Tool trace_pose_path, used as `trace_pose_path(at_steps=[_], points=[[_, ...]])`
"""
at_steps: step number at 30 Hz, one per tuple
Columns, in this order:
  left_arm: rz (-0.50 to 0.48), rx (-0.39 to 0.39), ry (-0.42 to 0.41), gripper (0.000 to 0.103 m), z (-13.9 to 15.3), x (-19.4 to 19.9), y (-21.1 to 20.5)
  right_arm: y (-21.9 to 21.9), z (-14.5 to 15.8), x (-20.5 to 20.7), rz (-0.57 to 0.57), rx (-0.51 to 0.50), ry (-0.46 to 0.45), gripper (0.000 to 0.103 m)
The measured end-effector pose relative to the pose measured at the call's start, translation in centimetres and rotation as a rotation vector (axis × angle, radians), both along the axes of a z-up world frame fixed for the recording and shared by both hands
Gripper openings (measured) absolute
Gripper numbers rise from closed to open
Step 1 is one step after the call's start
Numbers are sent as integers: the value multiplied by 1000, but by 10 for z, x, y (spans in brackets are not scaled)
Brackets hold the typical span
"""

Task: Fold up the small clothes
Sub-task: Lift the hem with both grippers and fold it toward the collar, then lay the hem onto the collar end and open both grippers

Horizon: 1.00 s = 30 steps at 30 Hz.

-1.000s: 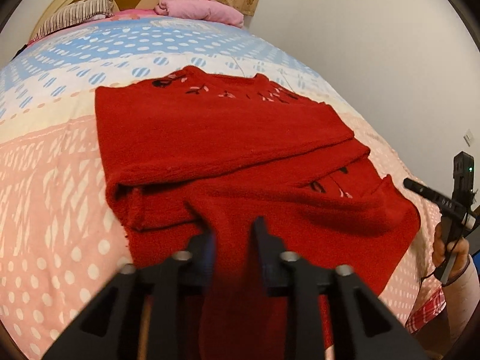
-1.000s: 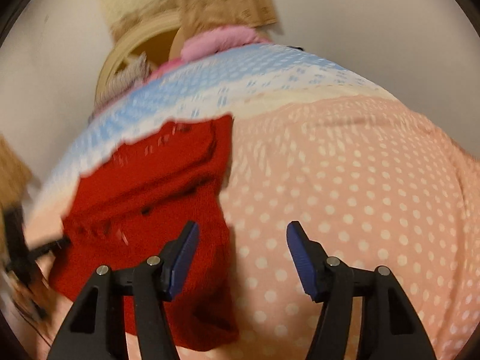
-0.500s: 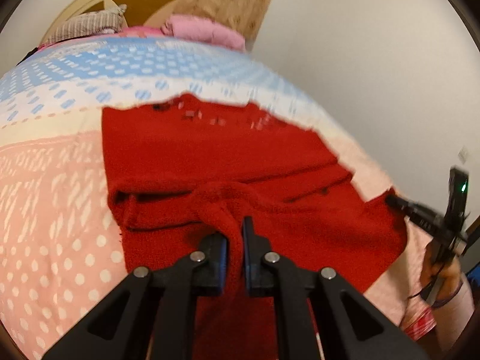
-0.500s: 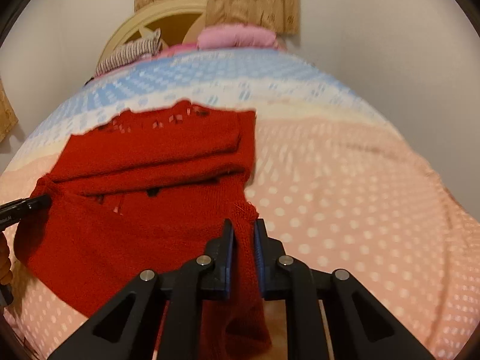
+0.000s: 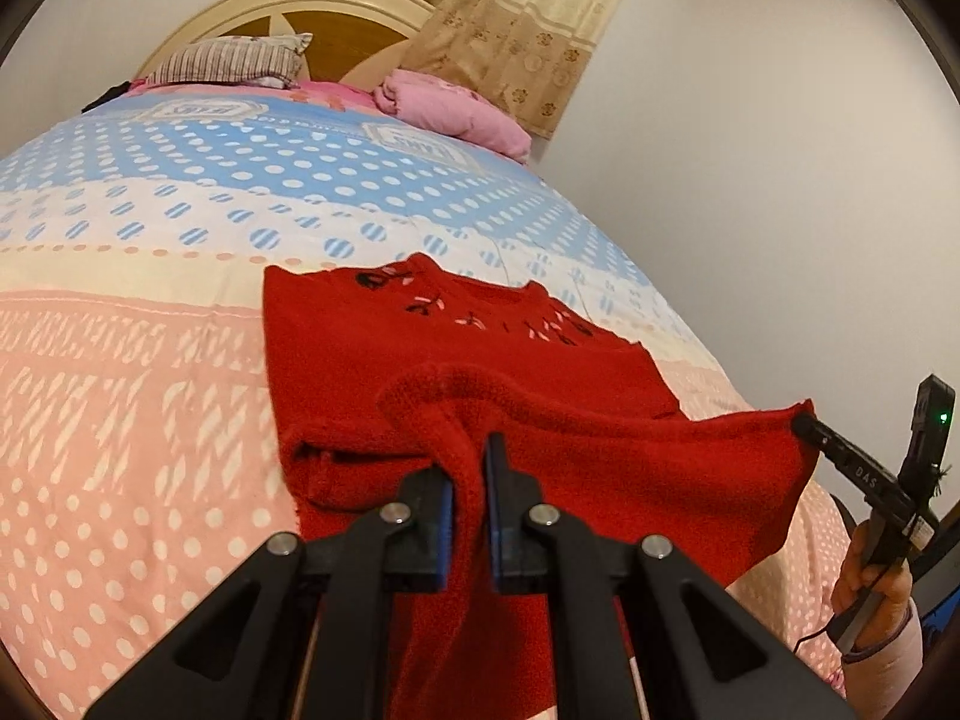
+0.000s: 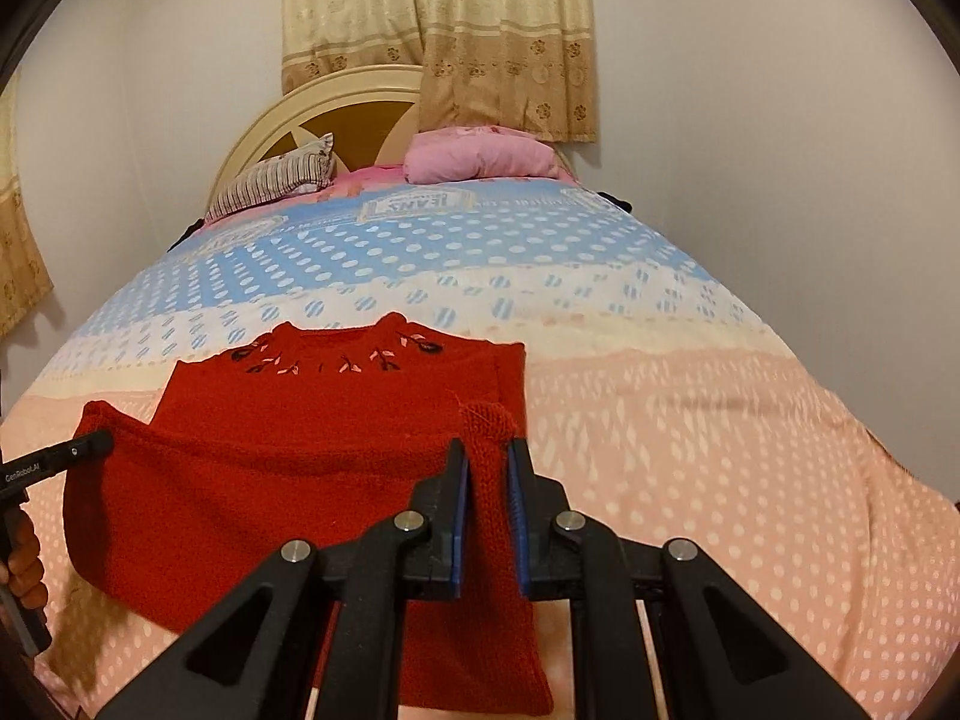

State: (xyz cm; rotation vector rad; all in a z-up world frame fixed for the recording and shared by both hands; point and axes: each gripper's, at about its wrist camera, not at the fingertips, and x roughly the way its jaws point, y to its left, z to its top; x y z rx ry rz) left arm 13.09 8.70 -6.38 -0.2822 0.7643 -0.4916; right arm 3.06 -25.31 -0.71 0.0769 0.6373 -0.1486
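A red knit sweater [image 5: 360,360] with dark flower embroidery at the collar lies on the bed, its near hem raised off the quilt. My left gripper [image 5: 468,462] is shut on one hem corner, with red fabric bunched between its blue pads. My right gripper [image 6: 487,450] is shut on the other hem corner. The hem hangs stretched between them. In the left wrist view the right gripper [image 5: 804,423] pinches the far corner, held by a hand [image 5: 870,576]. In the right wrist view the left gripper [image 6: 102,441] grips the corner at the left edge. The sweater [image 6: 330,396] has its sleeves folded in.
The bed has a dotted quilt [image 6: 660,420] in pink, cream and blue bands. A striped pillow [image 6: 276,180] and a pink pillow [image 6: 480,156] lie by the rounded headboard [image 6: 336,96]. A beige curtain [image 6: 444,30] hangs behind, and a white wall [image 5: 780,180] runs along the bed's right side.
Both grippers closed on the sweater's near hem and rose, lifting it off the quilt. A second ago the right one stood open beside the sweater.
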Motion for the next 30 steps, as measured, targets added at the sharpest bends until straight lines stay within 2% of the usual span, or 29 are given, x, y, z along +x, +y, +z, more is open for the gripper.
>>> trace_pose_path(at_steps=[6,14,22,25,30], points=[[40,-37,11,9,-3,3,9,4,5,11,5,-21,-15,11],[74,-6,1,9,7,26,6,12,13,37,29,-81,-25,11],[129,36,-11,9,16,79,4,6,14,105,19,-112,-12,11],[152,72,-16,5,15,100,1,4,11,139,12,-122,-1,11],[195,106,-9,5,2,146,-1,2,-5,190,-14,-143,15,10]])
